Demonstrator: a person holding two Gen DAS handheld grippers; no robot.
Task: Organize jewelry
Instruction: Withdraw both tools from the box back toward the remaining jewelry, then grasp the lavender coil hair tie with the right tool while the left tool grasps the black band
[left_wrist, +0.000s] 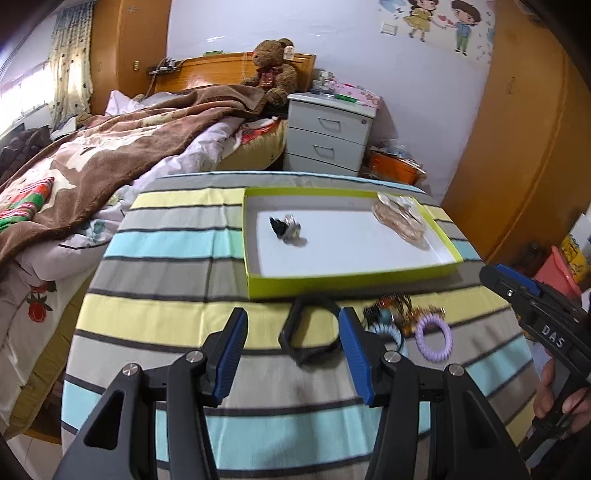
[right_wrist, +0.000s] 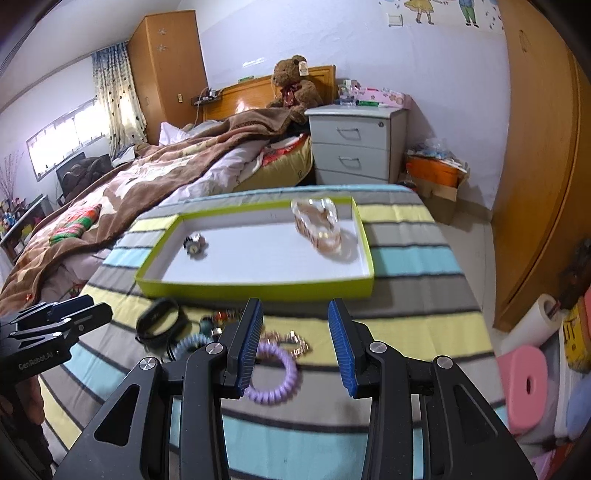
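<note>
Jewelry lies in two groups on a striped tablecloth (left_wrist: 166, 236) in a bedroom, part of it already sorted into a shallow green-edged tray (left_wrist: 347, 282) and the rest heaped just in front of the tray's near wall. Inside the tray, a small dark-and-silver piece (left_wrist: 286, 227) sits toward the left and a pale, rose-toned bracelet or band (left_wrist: 400, 219) toward the far right corner, well apart, which suggests each kind is being given its own spot. Outside it wait a black wristband (left_wrist: 308, 332), a lilac coil hair tie (right_wrist: 273, 376), a pale blue coil tie (right_wrist: 190, 343) and a tangle of gold-toned pieces (right_wrist: 291, 339) too blurred to name. The left gripper (left_wrist: 291, 343) hangs low over the cloth with its blue pads spread wide and nothing between them, the black wristband lying in the gap ahead, apparently lined up as the next pick. The right gripper (right_wrist: 295, 343) is likewise spread and empty, poised above the lilac tie and the gold pieces. Judged from the heap, most of the sorting is not yet done; the tangled pieces look likeliest to snag or lift together.
</note>
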